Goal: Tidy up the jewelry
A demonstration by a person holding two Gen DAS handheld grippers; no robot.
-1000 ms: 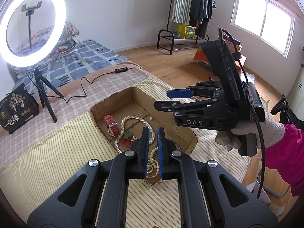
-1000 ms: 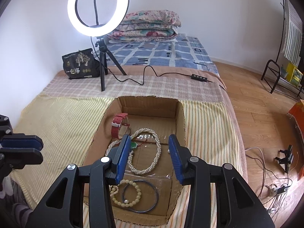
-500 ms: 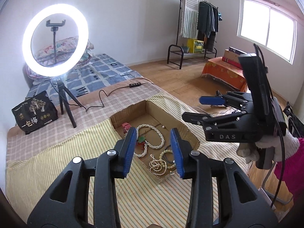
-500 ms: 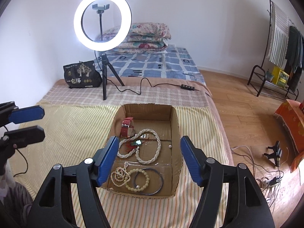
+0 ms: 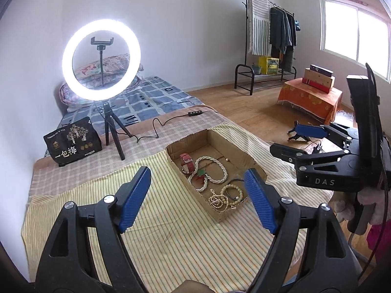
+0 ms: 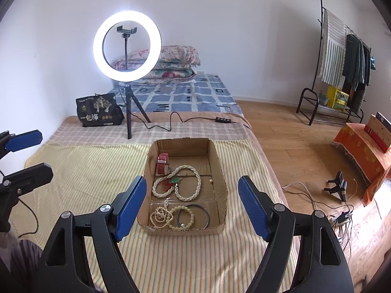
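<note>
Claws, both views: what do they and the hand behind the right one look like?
Both are black plastic frames with silver rivets and ribbed blue pads. The left claw and right claw look alike. In the left view the right claw's body reads "DAS" in white, with a black cable along it. The hand wears a white knit glove and a pink sleeve.

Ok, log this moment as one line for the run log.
left hand-held gripper: open, jaws just opening, empty | right hand-held gripper: open, jaws just opening, empty | jewelry: all in cardboard box | pearl necklace: box middle
</note>
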